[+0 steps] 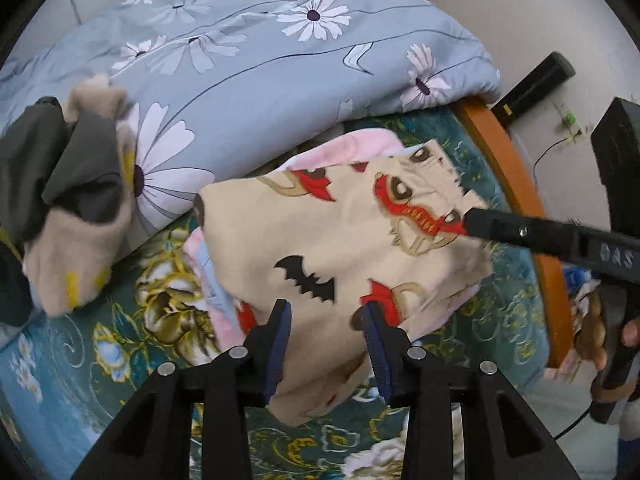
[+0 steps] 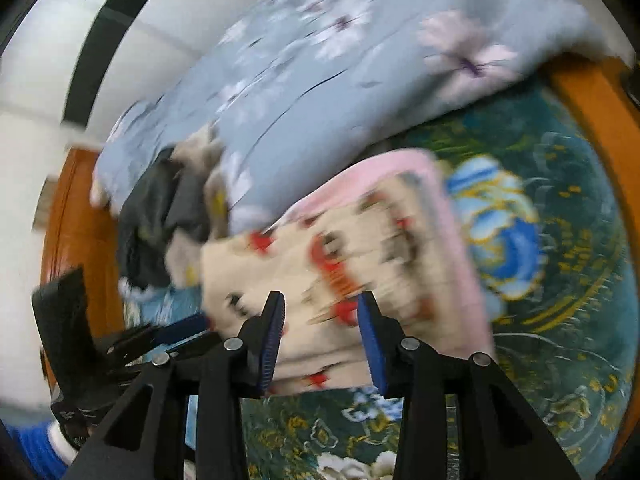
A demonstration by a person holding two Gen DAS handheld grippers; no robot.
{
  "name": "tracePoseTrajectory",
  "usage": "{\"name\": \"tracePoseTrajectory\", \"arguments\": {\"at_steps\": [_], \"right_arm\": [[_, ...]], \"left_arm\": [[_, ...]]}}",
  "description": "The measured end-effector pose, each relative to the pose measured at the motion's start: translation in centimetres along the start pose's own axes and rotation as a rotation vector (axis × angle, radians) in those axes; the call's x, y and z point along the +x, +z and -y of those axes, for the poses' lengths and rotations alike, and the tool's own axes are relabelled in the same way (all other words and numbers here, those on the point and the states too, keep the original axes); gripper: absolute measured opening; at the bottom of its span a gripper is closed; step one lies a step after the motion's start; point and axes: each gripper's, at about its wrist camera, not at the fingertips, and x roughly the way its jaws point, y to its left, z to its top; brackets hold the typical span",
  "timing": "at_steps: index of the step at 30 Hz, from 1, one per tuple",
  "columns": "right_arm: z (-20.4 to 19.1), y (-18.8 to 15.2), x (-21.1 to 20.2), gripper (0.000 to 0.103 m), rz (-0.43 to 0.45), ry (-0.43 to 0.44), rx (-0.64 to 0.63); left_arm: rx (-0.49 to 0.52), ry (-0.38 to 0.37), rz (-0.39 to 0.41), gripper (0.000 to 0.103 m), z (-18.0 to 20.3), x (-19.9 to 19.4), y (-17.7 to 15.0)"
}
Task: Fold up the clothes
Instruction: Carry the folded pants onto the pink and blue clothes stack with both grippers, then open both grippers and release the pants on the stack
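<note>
The left gripper (image 1: 326,320) hovered, jaws apart and holding nothing, over the cream printed garment (image 1: 328,248), as did the right gripper (image 2: 320,314), probably freed to smooth it. The garment lay on a pink folded piece (image 2: 452,216) mid-bed (image 1: 80,380), short of the wooden side edge (image 1: 516,188).

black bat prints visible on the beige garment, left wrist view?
1. A single black bat print sits on the beige garment, just ahead of the left gripper. Folds may hide others.

Left hand-held gripper (image 1: 326,322) and right hand-held gripper (image 2: 320,314), both with jaws apart, nothing clasped.
</note>
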Motion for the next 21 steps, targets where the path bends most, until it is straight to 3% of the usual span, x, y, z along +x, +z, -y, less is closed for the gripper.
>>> {"name": "tracePoseTrajectory", "arguments": {"at_steps": [10,14,17,21], "right_arm": [[2.6,-1.6,4.1,0.039,-0.018,-0.033,0.098],[2.4,-2.2,5.5,0.039,-0.038,-0.050,0.117],[1.5,-2.6,4.2,0.039,-0.003,-0.053,0.105],[0.9,-3.6,2.1,0.039,0.047,-0.062,0.102]], "left_arm": [[-0.016,0.059,-0.093,0.041,-2.0,4.6,-0.5],[-0.016,0.046,-0.080,0.041,-2.0,3.7,-0.4],[-0.023,0.032,-0.053,0.041,-1.9,2.4,-0.7],[-0.056,0.006,-0.015,0.056,-2.0,0.8,-1.7]]}}
